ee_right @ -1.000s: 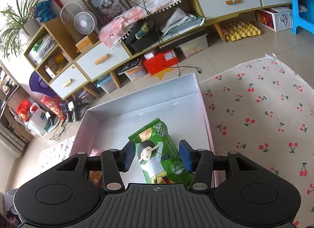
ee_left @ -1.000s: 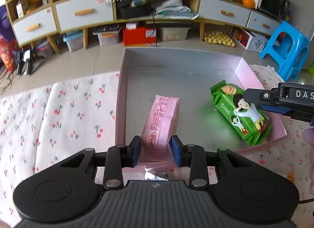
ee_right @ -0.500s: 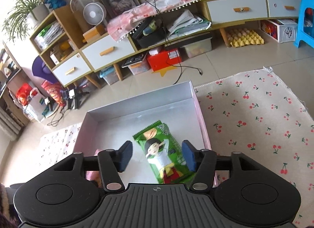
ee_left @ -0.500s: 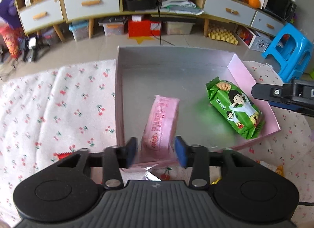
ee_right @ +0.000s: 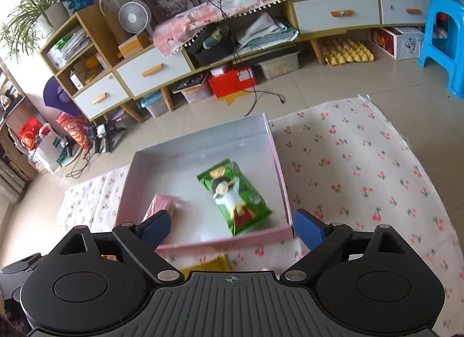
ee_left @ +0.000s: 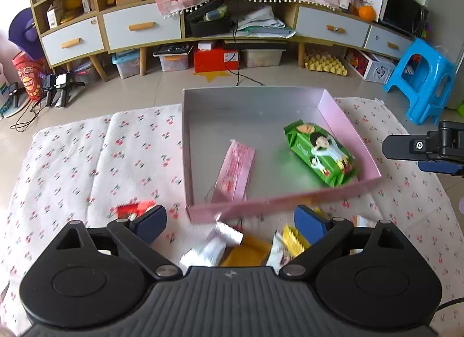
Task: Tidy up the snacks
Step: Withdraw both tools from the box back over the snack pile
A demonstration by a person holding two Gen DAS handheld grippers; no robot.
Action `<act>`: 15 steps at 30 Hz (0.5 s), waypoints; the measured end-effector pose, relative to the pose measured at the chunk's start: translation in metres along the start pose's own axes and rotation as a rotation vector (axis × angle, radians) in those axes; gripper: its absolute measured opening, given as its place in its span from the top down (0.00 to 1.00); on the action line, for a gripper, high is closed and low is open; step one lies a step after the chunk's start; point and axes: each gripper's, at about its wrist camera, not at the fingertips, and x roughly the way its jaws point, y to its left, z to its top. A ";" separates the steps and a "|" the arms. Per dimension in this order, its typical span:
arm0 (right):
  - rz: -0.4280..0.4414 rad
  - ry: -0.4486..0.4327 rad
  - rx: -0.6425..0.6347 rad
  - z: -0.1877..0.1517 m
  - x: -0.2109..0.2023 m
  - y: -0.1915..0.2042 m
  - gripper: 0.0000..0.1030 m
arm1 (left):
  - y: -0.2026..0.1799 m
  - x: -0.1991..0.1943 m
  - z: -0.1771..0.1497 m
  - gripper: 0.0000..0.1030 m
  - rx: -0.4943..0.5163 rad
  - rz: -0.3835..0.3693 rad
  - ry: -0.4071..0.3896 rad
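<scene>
A pink-rimmed box (ee_left: 342,116) with a grey floor lies on the cherry-print cloth (ee_left: 87,157). Inside it lie a pink snack pack (ee_left: 235,174) and a green biscuit pack (ee_left: 319,154). The box (ee_right: 278,163), pink pack (ee_right: 161,206) and green pack (ee_right: 235,195) also show in the right wrist view. My left gripper (ee_left: 230,225) is open and empty, above loose snacks in front of the box: a silver pack (ee_left: 208,247), yellow packs (ee_left: 290,238) and a red pack (ee_left: 132,208). My right gripper (ee_right: 232,227) is open and empty over the box's near rim; it shows at the right edge of the left wrist view (ee_left: 429,148).
A long cabinet (ee_left: 142,27) with drawers stands behind, with storage bins and a red box (ee_left: 216,57) under it. A blue stool (ee_left: 420,79) stands at the right. Cables and bags lie on the floor at the left.
My left gripper opened and let go of the pink pack, which stays in the box. Both grippers opened wide and drew back and up from the box.
</scene>
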 end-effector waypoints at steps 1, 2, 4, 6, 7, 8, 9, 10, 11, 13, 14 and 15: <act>0.000 0.008 0.000 -0.003 -0.004 0.001 0.09 | 0.001 -0.004 -0.003 0.07 0.002 -0.002 0.002; 0.002 0.017 -0.002 -0.006 -0.006 0.002 0.09 | 0.001 -0.008 -0.006 0.07 0.006 -0.006 0.004; 0.010 0.044 -0.007 -0.012 -0.012 0.004 0.09 | 0.002 -0.015 -0.012 0.06 0.014 -0.006 0.014; 0.010 0.065 -0.014 -0.018 -0.017 0.005 0.09 | 0.005 -0.020 -0.016 0.05 0.008 -0.003 0.021; 0.010 0.068 -0.019 -0.020 -0.020 0.007 0.08 | 0.006 -0.022 -0.018 0.04 0.004 -0.003 0.024; 0.015 0.070 -0.023 -0.024 -0.023 0.007 0.08 | 0.007 -0.025 -0.020 0.04 0.000 -0.003 0.027; 0.019 0.072 -0.023 -0.026 -0.025 0.008 0.07 | 0.008 -0.026 -0.022 0.04 -0.004 -0.005 0.030; 0.024 0.077 -0.020 -0.029 -0.027 0.009 0.07 | 0.009 -0.028 -0.025 0.03 -0.008 -0.009 0.032; 0.028 0.083 -0.016 -0.032 -0.029 0.009 0.06 | 0.010 -0.030 -0.027 0.03 -0.011 -0.012 0.033; 0.035 0.097 -0.008 -0.036 -0.031 0.010 0.06 | 0.010 -0.035 -0.037 0.02 -0.017 -0.018 0.033; 0.036 0.105 -0.004 -0.040 -0.032 0.010 0.06 | 0.010 -0.036 -0.041 0.02 -0.018 -0.018 0.035; 0.038 0.111 -0.003 -0.043 -0.032 0.009 0.06 | 0.010 -0.036 -0.045 0.02 -0.016 -0.019 0.037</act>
